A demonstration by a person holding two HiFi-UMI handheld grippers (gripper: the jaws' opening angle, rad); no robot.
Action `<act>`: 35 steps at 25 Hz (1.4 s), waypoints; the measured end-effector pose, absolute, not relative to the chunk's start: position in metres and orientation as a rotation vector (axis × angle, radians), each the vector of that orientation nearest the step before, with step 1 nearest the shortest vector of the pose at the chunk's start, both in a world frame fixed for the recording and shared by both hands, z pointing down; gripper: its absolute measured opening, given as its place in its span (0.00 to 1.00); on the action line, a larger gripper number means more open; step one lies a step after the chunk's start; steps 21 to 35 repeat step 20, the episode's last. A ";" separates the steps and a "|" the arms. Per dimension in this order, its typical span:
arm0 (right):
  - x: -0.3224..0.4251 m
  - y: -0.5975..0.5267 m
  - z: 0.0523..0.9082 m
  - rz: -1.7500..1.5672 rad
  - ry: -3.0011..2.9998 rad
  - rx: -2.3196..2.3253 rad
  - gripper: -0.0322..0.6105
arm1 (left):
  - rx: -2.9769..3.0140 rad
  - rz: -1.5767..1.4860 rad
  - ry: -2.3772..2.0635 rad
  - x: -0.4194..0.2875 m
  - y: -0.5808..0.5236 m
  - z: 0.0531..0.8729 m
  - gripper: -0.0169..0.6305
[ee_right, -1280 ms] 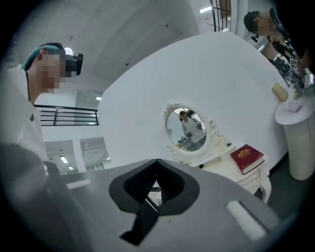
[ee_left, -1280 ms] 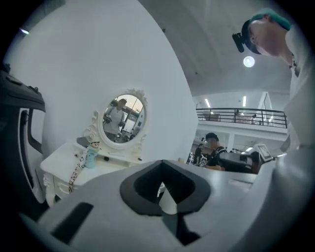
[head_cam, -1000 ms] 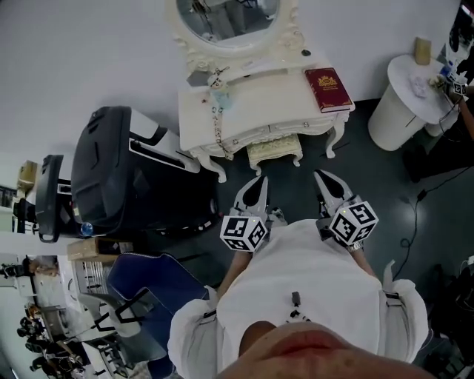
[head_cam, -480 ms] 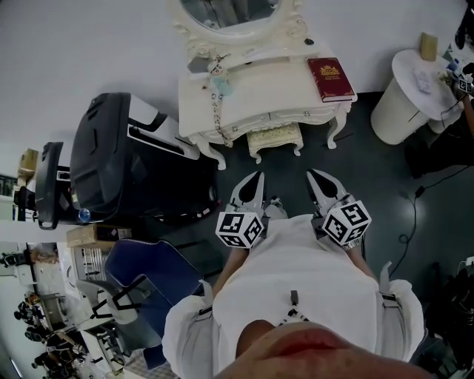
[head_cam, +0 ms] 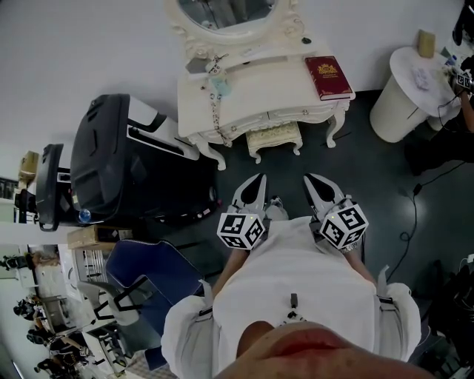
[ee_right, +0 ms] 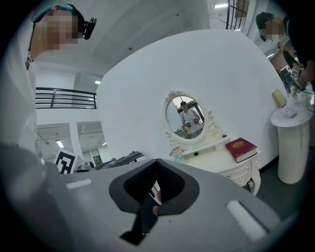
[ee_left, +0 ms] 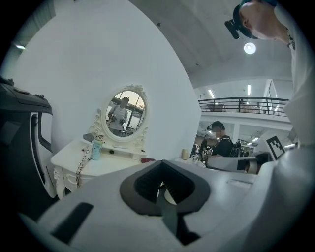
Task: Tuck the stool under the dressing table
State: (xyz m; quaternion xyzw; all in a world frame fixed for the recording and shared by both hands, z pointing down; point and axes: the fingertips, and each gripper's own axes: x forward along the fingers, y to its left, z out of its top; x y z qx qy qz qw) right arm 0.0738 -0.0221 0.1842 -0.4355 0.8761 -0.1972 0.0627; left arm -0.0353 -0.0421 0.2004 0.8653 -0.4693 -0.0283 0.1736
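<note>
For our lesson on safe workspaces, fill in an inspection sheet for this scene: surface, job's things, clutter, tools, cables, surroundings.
Surface: dark glossy floor.
Job's things: white dressing table against the wall; stool between its front legs, front edge showing.
Clutter: red book, beaded strap and small bottle on the tabletop.
Tools: left tool and right tool both shut, empty, pointing at the table, apart from the stool.
Cables: black cable on the floor at right.
Surroundings: black machine at left, round white stand at right, oval mirror above the table.
</note>
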 end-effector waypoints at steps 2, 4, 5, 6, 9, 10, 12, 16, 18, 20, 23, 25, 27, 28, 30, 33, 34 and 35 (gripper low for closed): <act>0.075 -0.021 0.185 -0.600 2.641 -1.321 0.06 | 2.435 -0.093 -1.306 -0.033 -0.040 0.203 0.03; 0.076 -0.020 0.186 -0.602 2.636 -1.326 0.06 | 2.405 -0.119 -1.285 -0.032 -0.039 0.205 0.03; 0.076 -0.020 0.186 -0.602 2.635 -1.328 0.06 | 2.396 -0.126 -1.282 -0.032 -0.039 0.206 0.03; 0.077 -0.019 0.186 -0.600 2.636 -1.330 0.06 | 2.394 -0.125 -1.284 -0.032 -0.038 0.207 0.03; 0.077 -0.019 0.186 -0.598 2.641 -1.331 0.06 | 2.402 -0.111 -1.299 -0.032 -0.036 0.207 0.03; 0.076 -0.018 0.186 -0.599 2.644 -1.329 0.06 | 2.401 -0.109 -1.302 -0.033 -0.036 0.207 0.03; 0.074 -0.017 0.187 -0.600 2.654 -1.324 0.06 | 2.394 -0.112 -1.308 -0.034 -0.035 0.208 0.03; 0.071 -0.015 0.189 -0.607 2.669 -1.318 0.06 | 2.384 -0.106 -1.313 -0.037 -0.034 0.211 0.03; 0.071 -0.017 0.190 -0.605 2.672 -1.319 0.06 | 2.387 -0.101 -1.306 -0.036 -0.034 0.213 0.03; 0.071 -0.018 0.190 -0.600 2.675 -1.320 0.06 | 2.393 -0.095 -1.296 -0.033 -0.034 0.214 0.03; 0.071 -0.018 0.190 -0.600 2.675 -1.320 0.06 | 2.393 -0.095 -1.296 -0.033 -0.034 0.214 0.03; 0.071 -0.018 0.190 -0.600 2.675 -1.320 0.06 | 2.393 -0.095 -1.296 -0.033 -0.034 0.214 0.03; 0.071 -0.018 0.190 -0.600 2.675 -1.320 0.06 | 2.393 -0.095 -1.296 -0.033 -0.034 0.214 0.03; 0.071 -0.018 0.190 -0.600 2.675 -1.320 0.06 | 2.393 -0.095 -1.296 -0.033 -0.034 0.214 0.03; 0.071 -0.018 0.190 -0.600 2.675 -1.320 0.06 | 2.393 -0.095 -1.296 -0.033 -0.034 0.214 0.03; 0.071 -0.018 0.190 -0.600 2.675 -1.320 0.06 | 2.393 -0.095 -1.296 -0.033 -0.034 0.214 0.03; 0.071 -0.018 0.190 -0.600 2.675 -1.320 0.06 | 2.393 -0.095 -1.296 -0.033 -0.034 0.214 0.03; 0.071 -0.018 0.190 -0.600 2.675 -1.320 0.06 | 2.393 -0.095 -1.296 -0.033 -0.034 0.214 0.03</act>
